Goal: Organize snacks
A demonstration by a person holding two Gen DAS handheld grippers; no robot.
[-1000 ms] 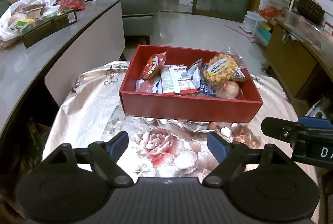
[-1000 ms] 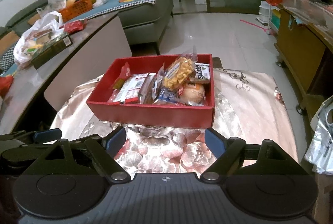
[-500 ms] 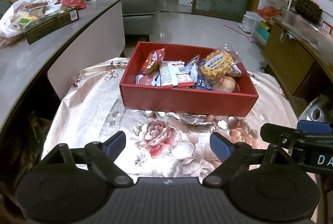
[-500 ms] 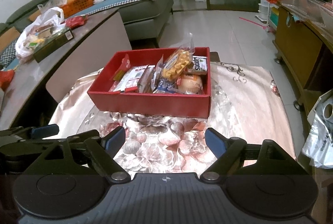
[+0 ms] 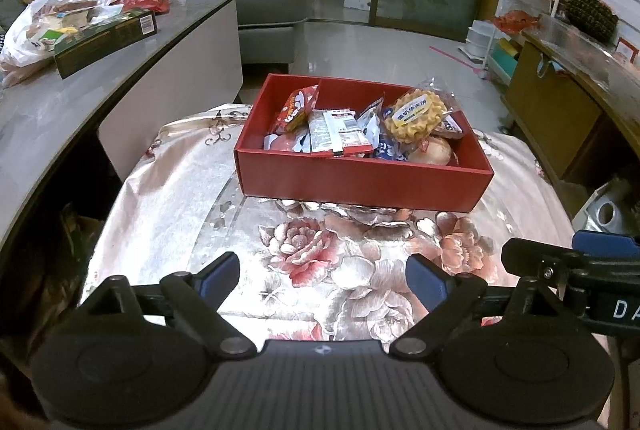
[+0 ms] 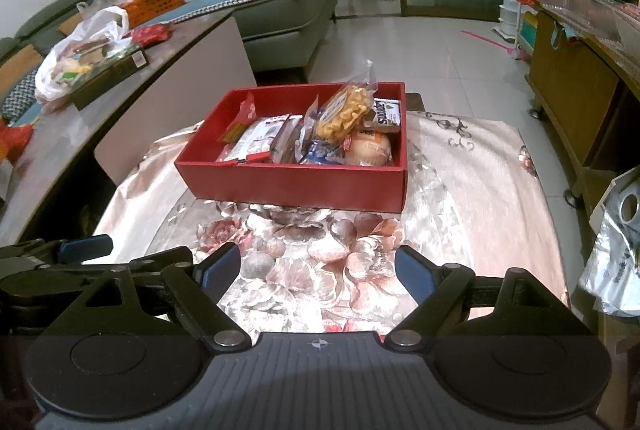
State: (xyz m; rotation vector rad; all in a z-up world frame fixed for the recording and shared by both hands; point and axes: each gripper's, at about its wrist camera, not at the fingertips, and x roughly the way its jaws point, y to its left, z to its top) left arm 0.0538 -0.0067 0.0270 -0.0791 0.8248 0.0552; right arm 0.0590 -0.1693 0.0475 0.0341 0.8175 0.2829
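A red box stands on the table with a flowered cloth, and it is the landmark here. The box is low, rectangular and open on top, with plain red walls. Inside it the snacks lie packed together: a red packet leaning near the left end, a white packet with red print in the middle, a round yellow waffle snack in clear wrap toward the right end, and a pale round bun below the waffle.

The left gripper hangs in front of the box, well apart from it; its jaws are opening and nothing is between them. The right gripper is also in front of the box, with jaws wide apart and empty.
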